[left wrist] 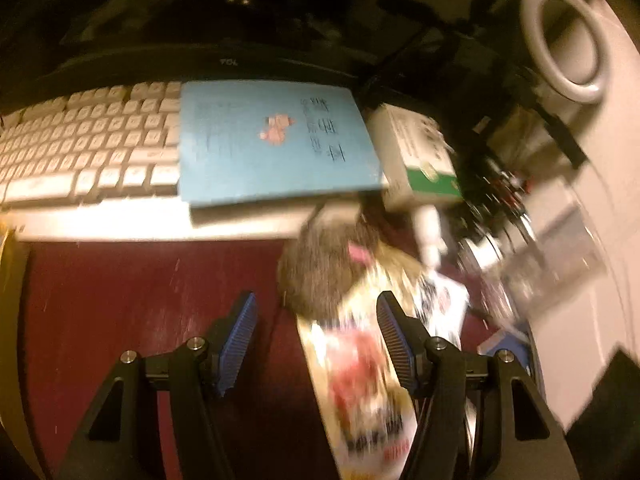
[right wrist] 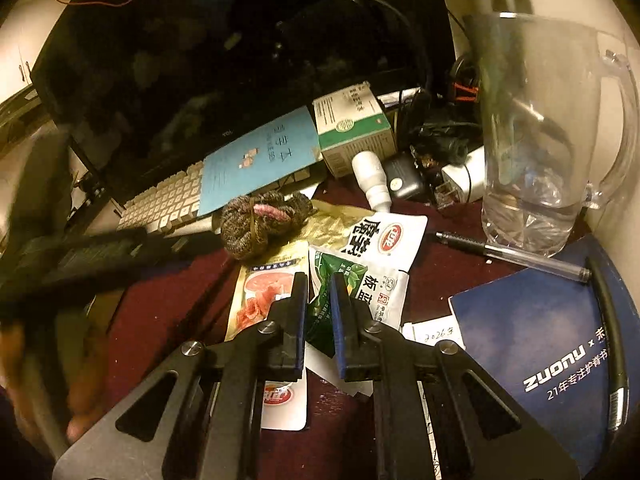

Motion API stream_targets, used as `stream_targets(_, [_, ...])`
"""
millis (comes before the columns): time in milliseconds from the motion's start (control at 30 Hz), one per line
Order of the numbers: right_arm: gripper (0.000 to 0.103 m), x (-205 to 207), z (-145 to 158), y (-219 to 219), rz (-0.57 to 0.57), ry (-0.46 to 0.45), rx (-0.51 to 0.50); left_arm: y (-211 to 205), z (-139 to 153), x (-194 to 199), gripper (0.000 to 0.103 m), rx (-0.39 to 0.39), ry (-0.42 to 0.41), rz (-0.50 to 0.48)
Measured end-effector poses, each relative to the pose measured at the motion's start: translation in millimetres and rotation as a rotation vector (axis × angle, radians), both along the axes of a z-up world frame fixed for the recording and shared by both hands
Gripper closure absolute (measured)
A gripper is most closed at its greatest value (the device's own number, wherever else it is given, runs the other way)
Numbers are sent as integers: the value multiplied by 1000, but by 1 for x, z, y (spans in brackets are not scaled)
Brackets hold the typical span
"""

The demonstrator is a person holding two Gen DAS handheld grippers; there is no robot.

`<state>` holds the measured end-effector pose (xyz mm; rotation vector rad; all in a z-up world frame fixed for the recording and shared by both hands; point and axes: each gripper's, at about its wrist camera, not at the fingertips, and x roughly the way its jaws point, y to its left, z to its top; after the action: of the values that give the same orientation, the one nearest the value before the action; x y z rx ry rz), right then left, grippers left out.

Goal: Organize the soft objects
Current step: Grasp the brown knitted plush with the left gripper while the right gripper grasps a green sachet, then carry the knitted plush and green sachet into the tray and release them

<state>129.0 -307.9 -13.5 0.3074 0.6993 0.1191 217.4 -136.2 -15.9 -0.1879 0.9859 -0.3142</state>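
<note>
Maroon desk, knitted bundle, left gripper open

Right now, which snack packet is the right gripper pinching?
The green-and-white packet: the right gripper has its fingers closed on its green edge. The packet with pink meat slices lies just left, and the white one behind, both untouched.

dim warm light, motion blur, dark fisheye corners.
</note>
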Motion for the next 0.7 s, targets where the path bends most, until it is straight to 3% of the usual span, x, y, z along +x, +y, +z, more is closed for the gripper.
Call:
stream_targets(33, [92,2,-1,0,1,7,0,-3,-3,9,44,4,7,15])
stream_targets(100, [92,3,-2,-1,-2,14,3,-11,-10,24,59,28,34,20])
stream_targets(233, [92,4,-3,-2,2,26,8,-17,-7,14,64,47,6,18])
stream_targets(467, [92,0,-1,-2,12,3,18,26,11,-56,65,-139,-23,59])
stream_targets(700, [92,-11,5,0,70,-43,52,83,20,-139,65,-262,-84,133])
